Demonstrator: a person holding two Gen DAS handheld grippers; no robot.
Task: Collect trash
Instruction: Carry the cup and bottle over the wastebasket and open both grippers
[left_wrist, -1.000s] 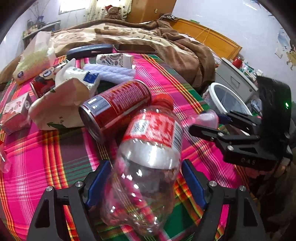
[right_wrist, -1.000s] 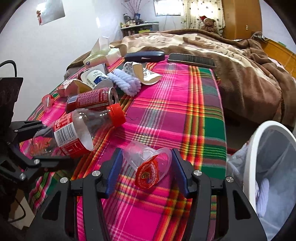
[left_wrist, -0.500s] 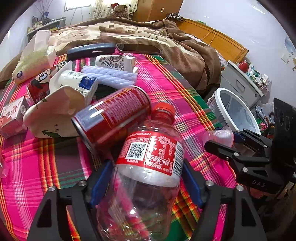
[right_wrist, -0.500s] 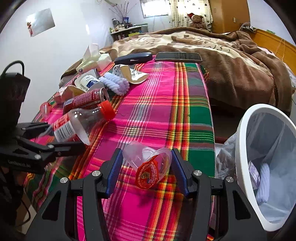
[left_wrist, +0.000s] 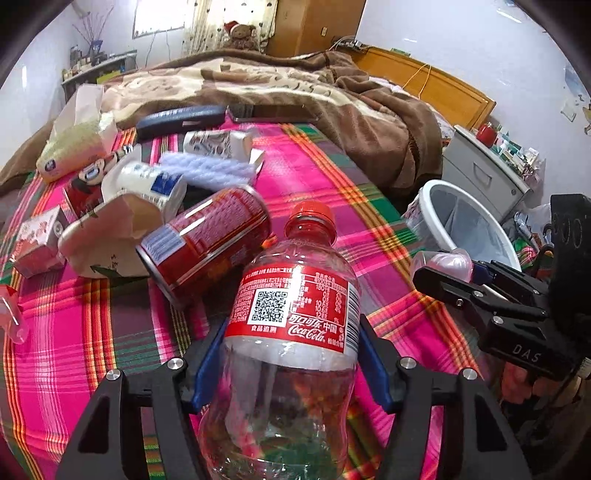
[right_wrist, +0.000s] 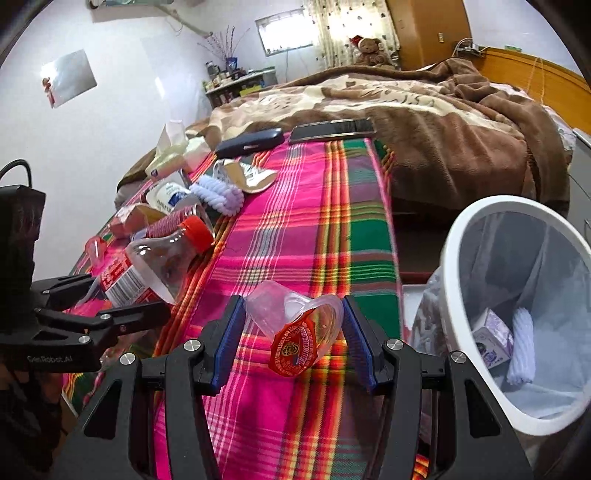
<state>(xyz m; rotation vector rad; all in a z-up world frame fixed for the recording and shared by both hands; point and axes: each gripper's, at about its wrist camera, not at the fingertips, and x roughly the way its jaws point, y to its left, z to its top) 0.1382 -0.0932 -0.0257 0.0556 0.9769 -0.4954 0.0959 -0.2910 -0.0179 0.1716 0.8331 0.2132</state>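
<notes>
A: Left tongs (left_wrist: 291, 354)?
B: Closing, blue pads on both sides of the bottle (left_wrist: 291, 332), above the plaid desk (left_wrist: 92, 332) beside the can (left_wrist: 207, 243).
A: Right tongs (right_wrist: 293, 325)?
B: Clamped on a clear cup (right_wrist: 295, 317) with its red lid peeled, near the white bin (right_wrist: 458, 236).

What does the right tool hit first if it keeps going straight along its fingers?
Probably the plaid blanket ahead: the right tool, holding the jelly cup, points down at bare cloth. The trash bin sits off to its right. Depth is unclear.
</notes>
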